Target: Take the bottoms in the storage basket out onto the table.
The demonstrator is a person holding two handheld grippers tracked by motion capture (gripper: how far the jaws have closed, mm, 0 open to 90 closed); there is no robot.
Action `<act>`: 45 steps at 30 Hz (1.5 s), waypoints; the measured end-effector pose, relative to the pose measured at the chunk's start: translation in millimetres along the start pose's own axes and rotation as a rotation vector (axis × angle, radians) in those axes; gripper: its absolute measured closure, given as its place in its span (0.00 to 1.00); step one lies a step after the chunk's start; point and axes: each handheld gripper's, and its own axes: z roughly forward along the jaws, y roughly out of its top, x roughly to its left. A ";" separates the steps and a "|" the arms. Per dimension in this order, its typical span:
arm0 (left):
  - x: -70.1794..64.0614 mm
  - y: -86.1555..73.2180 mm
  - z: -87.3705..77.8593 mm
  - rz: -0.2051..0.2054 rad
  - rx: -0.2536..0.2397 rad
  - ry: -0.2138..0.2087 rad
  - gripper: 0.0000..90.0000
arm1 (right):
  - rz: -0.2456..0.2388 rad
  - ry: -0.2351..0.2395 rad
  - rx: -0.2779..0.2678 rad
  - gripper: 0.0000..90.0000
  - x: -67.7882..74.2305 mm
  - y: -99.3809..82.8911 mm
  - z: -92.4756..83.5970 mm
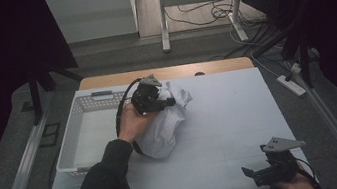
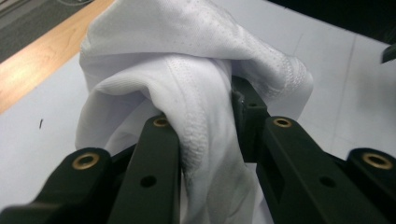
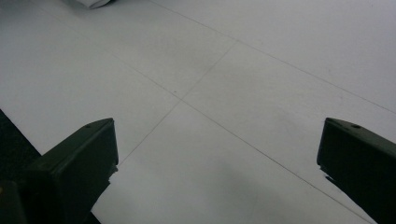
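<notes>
Two grippers: one in each of the person's hands, over a white table top.
Left gripper: held over the middle of the table, just right of the basket, with its grey three-cornered plate on top and its cable looping back toward the sleeve.
Left jaws: closed on a bunched fold of the white cloth; in the left gripper view the fabric is squeezed between the two black jaws and bulges out beyond them.
White cloth: a crumpled heap just right of the basket, its lower part resting on the table near the middle, its upper part gathered up at the left gripper. In the left gripper view it shows stitched seams and a finely dotted weave.
Left hand: wrapped round the gripper body, dark sleeve coming in from the near edge.
Right gripper: at the near right corner of the table, well apart from the cloth, pointing left.
Right jaws: standing wide apart with nothing between them; in the right gripper view bare table surface lies between the two black jaws.
Basket: white, perforated walls, on the left side of the table, touching or nearly touching the cloth's left edge; I cannot tell which.
Table edge: a strip of bare wood shows along the far side.
</notes>
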 end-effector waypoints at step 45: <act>1.0 -39.9 67.3 -0.122 0.104 -0.007 0.79 | -0.019 0.000 0.014 0.00 1.4 0.3 1.1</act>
